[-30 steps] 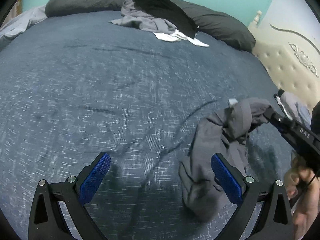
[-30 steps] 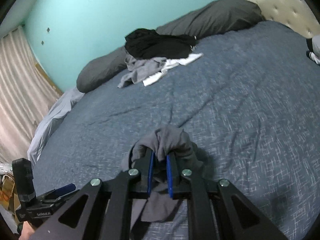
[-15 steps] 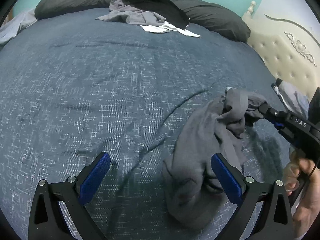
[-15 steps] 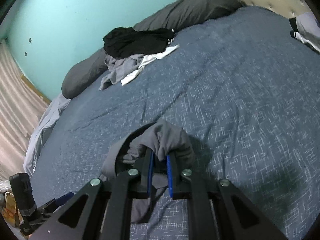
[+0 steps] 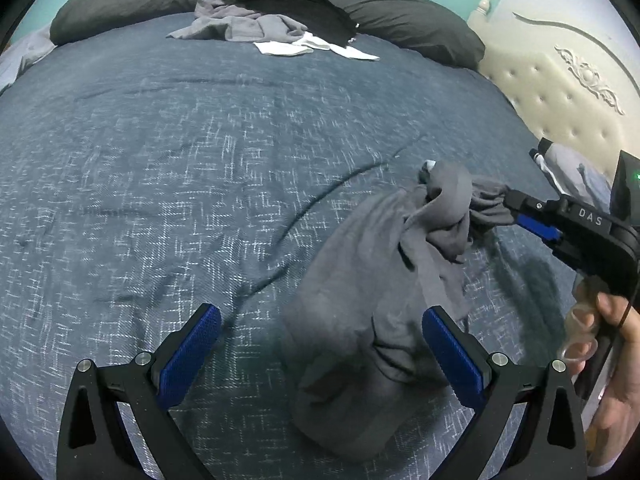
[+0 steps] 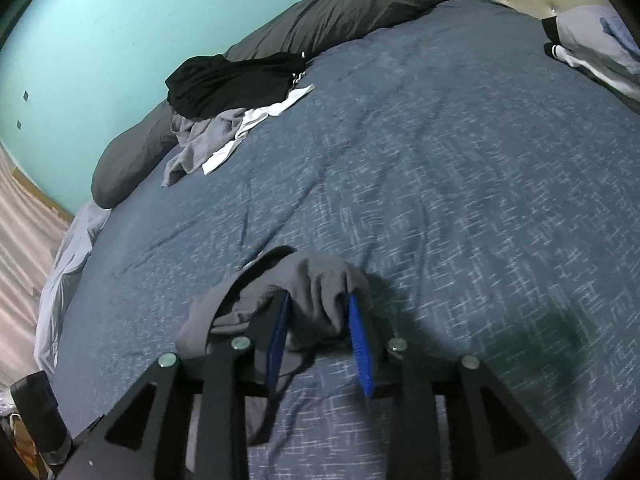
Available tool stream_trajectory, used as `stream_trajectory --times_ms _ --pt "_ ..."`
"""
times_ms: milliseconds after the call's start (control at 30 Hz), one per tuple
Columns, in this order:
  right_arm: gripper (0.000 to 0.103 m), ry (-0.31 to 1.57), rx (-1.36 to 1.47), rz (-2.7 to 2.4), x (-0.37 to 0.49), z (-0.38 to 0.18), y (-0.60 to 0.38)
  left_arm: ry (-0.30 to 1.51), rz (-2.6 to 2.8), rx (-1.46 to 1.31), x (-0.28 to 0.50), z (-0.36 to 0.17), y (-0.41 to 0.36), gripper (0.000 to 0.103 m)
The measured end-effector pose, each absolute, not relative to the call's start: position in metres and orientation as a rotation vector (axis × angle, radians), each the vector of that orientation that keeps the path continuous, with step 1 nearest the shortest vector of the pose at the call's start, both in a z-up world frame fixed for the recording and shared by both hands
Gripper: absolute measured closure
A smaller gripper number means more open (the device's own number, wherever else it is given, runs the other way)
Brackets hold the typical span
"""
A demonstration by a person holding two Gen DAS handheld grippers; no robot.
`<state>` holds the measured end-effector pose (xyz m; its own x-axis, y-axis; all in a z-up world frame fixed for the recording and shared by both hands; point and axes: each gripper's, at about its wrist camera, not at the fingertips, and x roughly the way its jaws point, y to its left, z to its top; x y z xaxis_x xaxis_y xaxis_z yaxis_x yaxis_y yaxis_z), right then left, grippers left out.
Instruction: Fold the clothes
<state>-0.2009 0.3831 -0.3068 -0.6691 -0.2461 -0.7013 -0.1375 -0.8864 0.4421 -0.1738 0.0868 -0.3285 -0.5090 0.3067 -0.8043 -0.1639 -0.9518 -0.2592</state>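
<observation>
A crumpled grey garment (image 5: 372, 320) lies on the blue bedspread (image 5: 180, 168), near the close edge of the bed and toward its right side. Its lower part rests in a heap on the cover, while its upper end is bunched and lifted at the right claw (image 6: 320, 332).

The right claw's jaws are opening, with a fold of the grey cloth between the blue pads (image 6: 360, 344); the fabric drapes over the fingertips and the pads stand apart, so the grip looks loosened. A hand (image 5: 608, 344) holds this tool's handle at the right edge of the left wrist view.

The left claw (image 5: 320, 340) is released, its blue pads spread wide just above the bedspread. The heap of the garment lies between them, closer to the right finger, and no pad presses on it.

At the far side of the bed a pile of clothes (image 5: 272, 16), black, grey and white, rests against dark grey pillows (image 5: 412, 28). A cream tufted headboard (image 5: 560, 100) stands at the far right.
</observation>
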Motion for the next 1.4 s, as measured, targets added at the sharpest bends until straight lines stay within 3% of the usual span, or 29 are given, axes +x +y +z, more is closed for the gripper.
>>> stream_trajectory --times_ms 267,1267,1400 --pt "0.072 -0.63 1.295 -2.756 -0.204 -0.304 0.38 -0.215 2.487 -1.385 -0.174 -0.33 0.092 0.0" --pt "0.07 -0.65 1.314 -2.739 -0.206 -0.308 0.381 -0.168 2.42 -1.435 -0.178 -0.342 0.105 0.001" --pt "0.07 -0.654 1.305 -2.745 -0.205 -0.307 0.382 -0.163 2.437 -1.424 -0.178 -0.339 0.103 0.01"
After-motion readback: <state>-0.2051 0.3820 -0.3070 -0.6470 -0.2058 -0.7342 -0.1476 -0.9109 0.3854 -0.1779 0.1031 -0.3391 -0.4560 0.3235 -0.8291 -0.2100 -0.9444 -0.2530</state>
